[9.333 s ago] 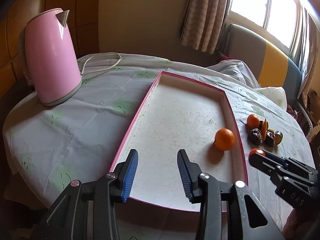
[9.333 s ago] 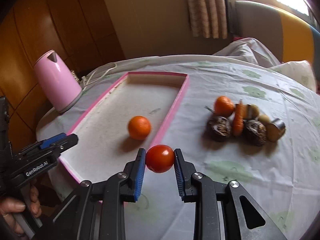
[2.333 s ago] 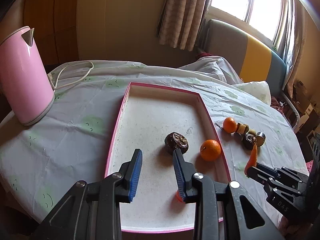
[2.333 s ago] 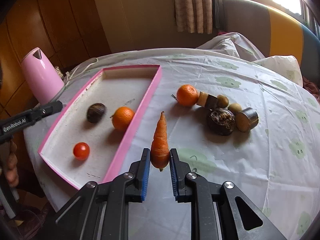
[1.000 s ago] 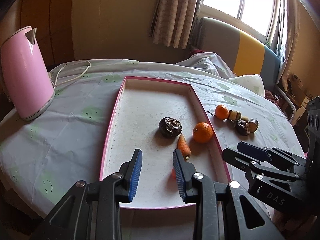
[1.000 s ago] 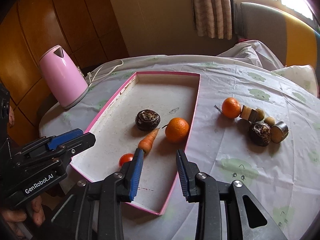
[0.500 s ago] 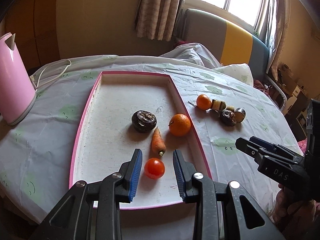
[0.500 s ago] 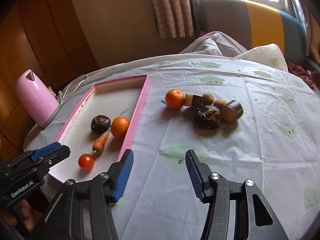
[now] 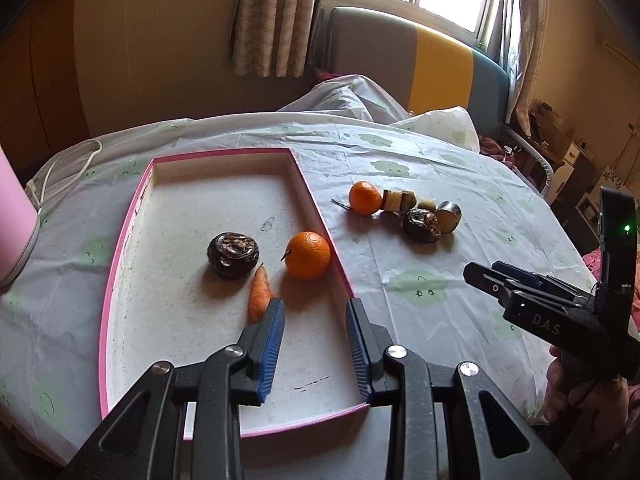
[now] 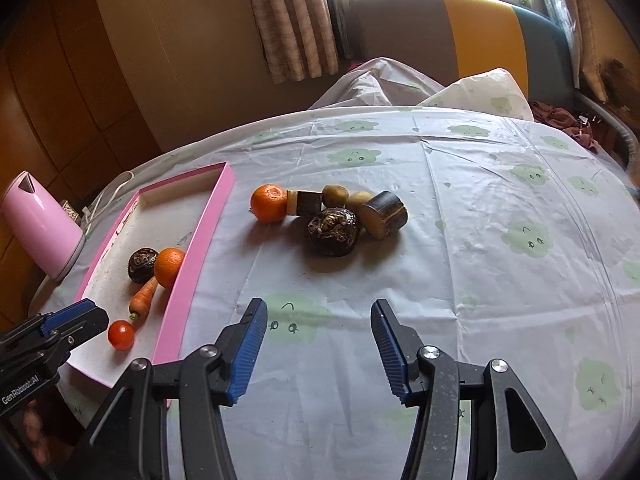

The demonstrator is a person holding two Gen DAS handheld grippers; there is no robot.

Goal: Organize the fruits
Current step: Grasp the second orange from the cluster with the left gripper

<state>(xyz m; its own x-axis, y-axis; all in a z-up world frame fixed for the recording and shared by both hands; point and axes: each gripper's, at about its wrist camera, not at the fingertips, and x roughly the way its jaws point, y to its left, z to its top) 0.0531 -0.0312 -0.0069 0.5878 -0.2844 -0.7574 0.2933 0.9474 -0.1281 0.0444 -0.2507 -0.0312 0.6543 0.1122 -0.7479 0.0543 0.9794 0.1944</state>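
Tray: pink-rimmed tray point(image 10: 188, 258) on the desk point(image 10: 480, 280); we count four items inside: a dark round fruit point(image 9: 233, 255), an orange point(image 9: 308, 255), a carrot point(image 9: 260, 296) and a small tomato point(image 10: 121, 335).
Loose pile: on the cloth to the right of the tray, well apart from it: second orange point(image 10: 269, 203), second dark round fruit point(image 10: 333, 232), a cut cylinder piece point(image 10: 384, 213), and some small pale pieces behind, touching one another.
Left tool: left tool point(image 9: 314, 344) spread slightly, nothing between the pads; it hangs over the near end of the tray, one pad just beside the carrot's tip.
Right tool: right tool point(image 10: 318, 354) spread wide, empty, over bare cloth, aimed toward the pile.
Step in hand: we judge the right tool is between placements, heading for the next pickup.
Next move: reach forward to the pile, set the pads either side of one item; the dark fruit sits nearest. Neighbours touch it, so a clean approach from the near side matters.
Risk: round pieces may roll when nudged.
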